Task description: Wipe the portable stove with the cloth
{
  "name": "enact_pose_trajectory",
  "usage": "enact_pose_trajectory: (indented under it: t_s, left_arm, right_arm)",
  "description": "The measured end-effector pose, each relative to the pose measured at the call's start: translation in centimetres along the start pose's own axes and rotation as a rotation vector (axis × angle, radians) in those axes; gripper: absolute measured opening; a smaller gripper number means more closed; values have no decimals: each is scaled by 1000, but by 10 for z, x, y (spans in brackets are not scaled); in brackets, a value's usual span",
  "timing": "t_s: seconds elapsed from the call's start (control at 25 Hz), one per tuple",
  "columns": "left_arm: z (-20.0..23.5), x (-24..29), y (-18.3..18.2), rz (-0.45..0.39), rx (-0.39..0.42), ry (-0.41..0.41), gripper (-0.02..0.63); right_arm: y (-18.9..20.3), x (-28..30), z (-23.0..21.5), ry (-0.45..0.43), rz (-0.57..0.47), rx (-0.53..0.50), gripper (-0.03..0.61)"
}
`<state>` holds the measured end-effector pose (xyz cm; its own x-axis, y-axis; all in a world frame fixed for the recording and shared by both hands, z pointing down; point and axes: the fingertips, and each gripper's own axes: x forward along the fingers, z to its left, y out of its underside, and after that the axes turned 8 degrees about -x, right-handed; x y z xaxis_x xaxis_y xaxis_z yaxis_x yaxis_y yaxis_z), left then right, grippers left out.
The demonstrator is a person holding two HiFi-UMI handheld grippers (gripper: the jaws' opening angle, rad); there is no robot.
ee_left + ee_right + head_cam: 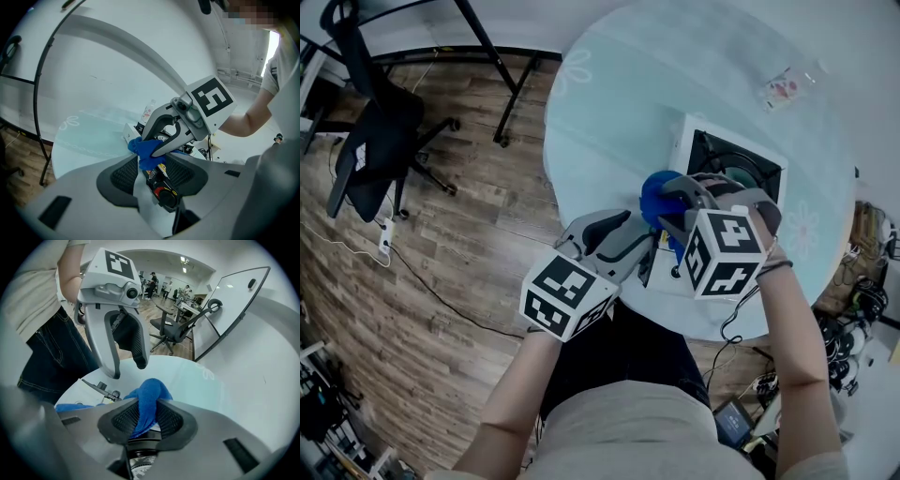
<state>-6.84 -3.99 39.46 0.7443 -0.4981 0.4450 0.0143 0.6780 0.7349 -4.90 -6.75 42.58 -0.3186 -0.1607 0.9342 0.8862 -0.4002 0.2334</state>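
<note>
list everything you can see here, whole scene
table: 1, pale glass, round, centre
portable stove: 1, white with black burner, on table
cloth: 1, blue, at stove's near edge
packet: 1, white and pink, table's far side
office chair: 1, black, left, on wood floor
left gripper: 1, grey, jaws on stove's front corner
right gripper: 1, grey, shut on cloth

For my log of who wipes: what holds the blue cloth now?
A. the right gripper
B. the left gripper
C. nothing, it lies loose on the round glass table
A: the right gripper view shows the right gripper with its jaws shut on the blue cloth, at the white portable stove.
</note>
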Motion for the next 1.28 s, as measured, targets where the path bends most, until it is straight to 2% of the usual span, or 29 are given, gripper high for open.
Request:
enact_pose_trajectory:
  t_s: [0.32,0.48,0.88,1.08,1.28]
  left_arm:
    - [0,10,-3,1,-2,-2,196]
    - [2,14,-8,1,-3,-4,196]
    - [4,21,-15,-4,-11,-9,196]
    - [3,25,-25,-15,-6,6,189]
    - [3,31,-31,-19,-17,25,179]
  right_arm:
    - [9,3,-15,24,-6,-1,109]
    - [21,4,-33,81,27,6,109]
    - [37,5,-56,125,65,24,109]
    - [45,4,-69,173,79,42,109]
    - [51,5,-76,184,79,54,109]
